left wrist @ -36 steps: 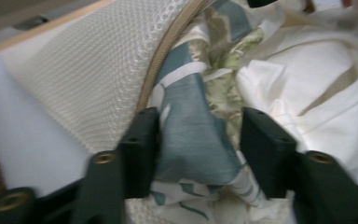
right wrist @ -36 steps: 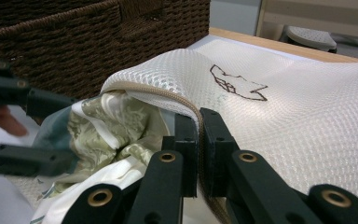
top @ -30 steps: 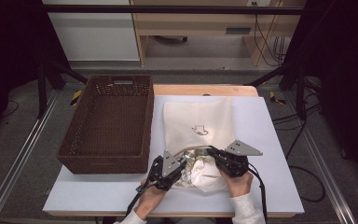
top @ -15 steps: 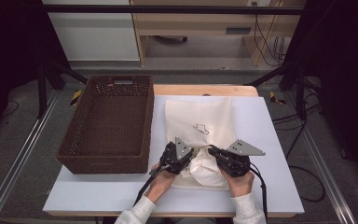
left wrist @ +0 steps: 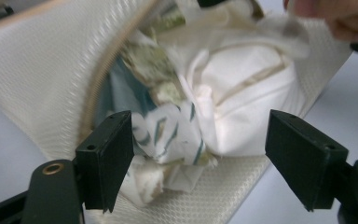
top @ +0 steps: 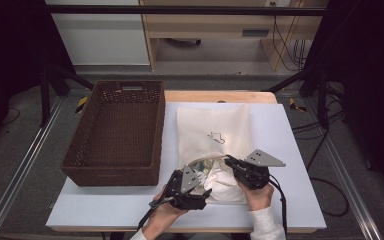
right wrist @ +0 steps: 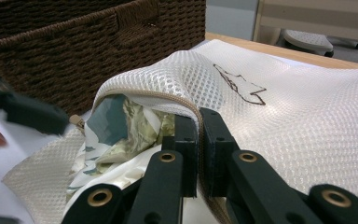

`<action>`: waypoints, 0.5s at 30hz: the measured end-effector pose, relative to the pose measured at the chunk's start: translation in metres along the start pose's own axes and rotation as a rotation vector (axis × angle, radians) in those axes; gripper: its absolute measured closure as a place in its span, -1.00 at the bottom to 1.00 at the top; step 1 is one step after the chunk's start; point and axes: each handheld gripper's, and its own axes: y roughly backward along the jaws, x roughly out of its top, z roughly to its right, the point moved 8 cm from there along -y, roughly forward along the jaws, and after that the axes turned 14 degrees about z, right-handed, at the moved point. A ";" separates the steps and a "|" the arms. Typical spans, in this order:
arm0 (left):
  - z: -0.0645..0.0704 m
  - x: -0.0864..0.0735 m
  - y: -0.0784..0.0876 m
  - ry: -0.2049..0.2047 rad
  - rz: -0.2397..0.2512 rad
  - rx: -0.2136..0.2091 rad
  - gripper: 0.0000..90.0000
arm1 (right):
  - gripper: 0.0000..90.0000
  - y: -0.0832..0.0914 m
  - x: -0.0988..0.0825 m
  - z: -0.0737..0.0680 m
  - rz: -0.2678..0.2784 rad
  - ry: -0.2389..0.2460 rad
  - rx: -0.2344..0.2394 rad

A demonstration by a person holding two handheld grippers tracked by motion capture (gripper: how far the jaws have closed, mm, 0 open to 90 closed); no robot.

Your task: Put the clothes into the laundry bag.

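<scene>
Left gripper (left wrist: 198, 158): jaws just opening, spread wide, gripping nothing, patterned cloth (left wrist: 168, 133) loose between them | right gripper (right wrist: 198, 154): pinched shut on zippered rim of mesh bag (right wrist: 279, 126), mouth held up | bag flat on white table (top: 295, 150), just right of brown wicker basket (top: 117, 132), cloth spilling from mouth.

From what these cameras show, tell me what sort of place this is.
Probably a lab or workshop set up for recording handling tasks, not a home. A white table stands inside a dark metal frame, loose cables hang by plain wooden furniture behind, and a person works a mesh laundry bag beside a wicker basket.
</scene>
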 end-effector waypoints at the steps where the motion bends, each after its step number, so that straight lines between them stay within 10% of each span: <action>1: 0.001 -0.006 -0.007 0.020 -0.021 -0.018 -0.47 | 0.92 -0.001 -0.001 -0.001 -0.002 0.001 0.000; 3: 0.006 -0.016 -0.024 0.049 -0.052 -0.036 -0.44 | 0.92 -0.001 -0.001 -0.001 -0.006 0.002 -0.001; 6: 0.007 -0.022 -0.039 -0.018 -0.054 0.034 -0.37 | 0.92 -0.002 -0.003 -0.001 -0.012 0.002 0.002; 15: 0.002 -0.007 -0.038 0.029 -0.033 0.033 0.57 | 0.93 -0.004 -0.004 -0.002 -0.016 -0.009 0.008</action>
